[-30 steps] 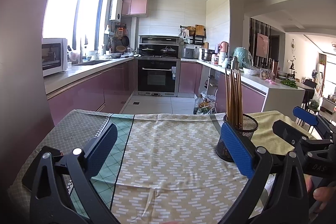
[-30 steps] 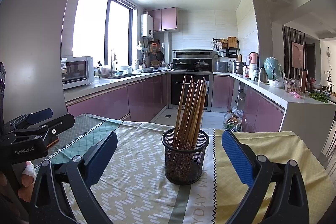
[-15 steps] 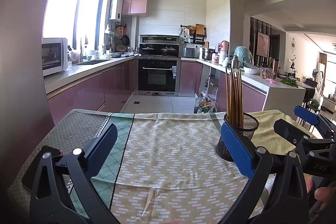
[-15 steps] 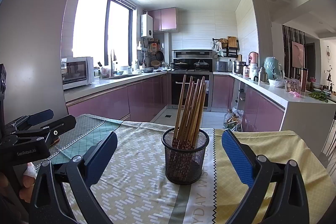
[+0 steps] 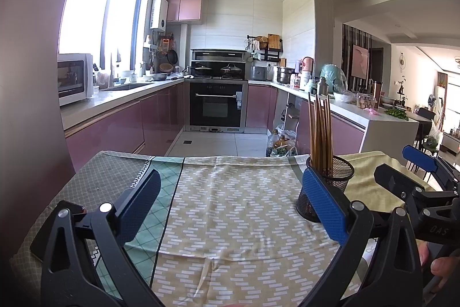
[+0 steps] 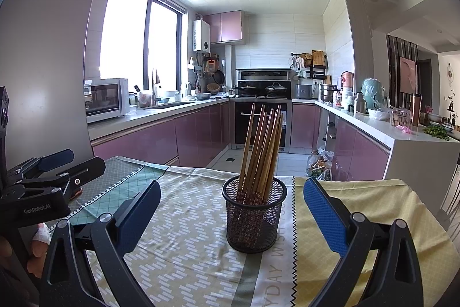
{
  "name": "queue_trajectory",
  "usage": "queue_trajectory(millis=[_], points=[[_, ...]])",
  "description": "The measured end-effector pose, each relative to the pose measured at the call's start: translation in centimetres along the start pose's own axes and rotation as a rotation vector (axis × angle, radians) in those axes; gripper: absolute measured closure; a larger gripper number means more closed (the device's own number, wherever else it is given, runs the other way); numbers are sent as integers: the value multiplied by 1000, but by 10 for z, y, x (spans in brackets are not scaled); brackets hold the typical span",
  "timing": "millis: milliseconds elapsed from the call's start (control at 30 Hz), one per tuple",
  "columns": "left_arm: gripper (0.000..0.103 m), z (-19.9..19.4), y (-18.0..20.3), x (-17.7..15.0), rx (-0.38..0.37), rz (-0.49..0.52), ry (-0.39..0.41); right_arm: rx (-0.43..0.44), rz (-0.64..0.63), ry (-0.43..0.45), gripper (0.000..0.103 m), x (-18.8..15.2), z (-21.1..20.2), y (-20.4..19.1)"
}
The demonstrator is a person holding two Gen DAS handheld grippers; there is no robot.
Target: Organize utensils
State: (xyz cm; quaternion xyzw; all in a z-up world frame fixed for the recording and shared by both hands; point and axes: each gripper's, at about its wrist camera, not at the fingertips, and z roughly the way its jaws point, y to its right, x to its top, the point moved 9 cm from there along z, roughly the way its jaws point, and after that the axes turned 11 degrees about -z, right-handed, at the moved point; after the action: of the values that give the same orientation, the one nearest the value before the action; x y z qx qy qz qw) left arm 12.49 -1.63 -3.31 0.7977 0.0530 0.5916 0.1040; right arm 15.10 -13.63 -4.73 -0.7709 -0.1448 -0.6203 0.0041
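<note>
Almost nothing has changed over the last second: the table under its patterned cloth of grey, teal, beige and yellow panels [image 6: 201, 235] looks the same in both views, and only the left wrist view has drifted a touch, so the black wire-mesh holder [image 6: 254, 216] sits slightly further right in it than before. The bundle of brown wooden chopsticks [image 6: 263, 151] stands in that holder, leaning together, with no loose utensil visible on the cloth; judging by this, the sorting looks finished or paused. The right gripper [image 6: 231, 216] stays wide open and empty, its blue-padded fingers either side of the holder but short of it. The left gripper [image 5: 228, 209] is likewise spread and holds nothing, over bare cloth well to the left of the holder [image 5: 327, 186]. Readable writing: "GenRobot.AI" on the left gripper's body seen from the right, "DAS" on the right gripper's body seen from the left, and "YDAY WISH YOU" partly legible along the cloth's white strip.
</note>
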Motion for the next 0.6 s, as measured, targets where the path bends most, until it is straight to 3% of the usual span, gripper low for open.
queue_trajectory(millis=[600], points=[[6, 0, 1, -1, -3, 1, -2, 0, 1, 2, 7, 0, 0, -2]])
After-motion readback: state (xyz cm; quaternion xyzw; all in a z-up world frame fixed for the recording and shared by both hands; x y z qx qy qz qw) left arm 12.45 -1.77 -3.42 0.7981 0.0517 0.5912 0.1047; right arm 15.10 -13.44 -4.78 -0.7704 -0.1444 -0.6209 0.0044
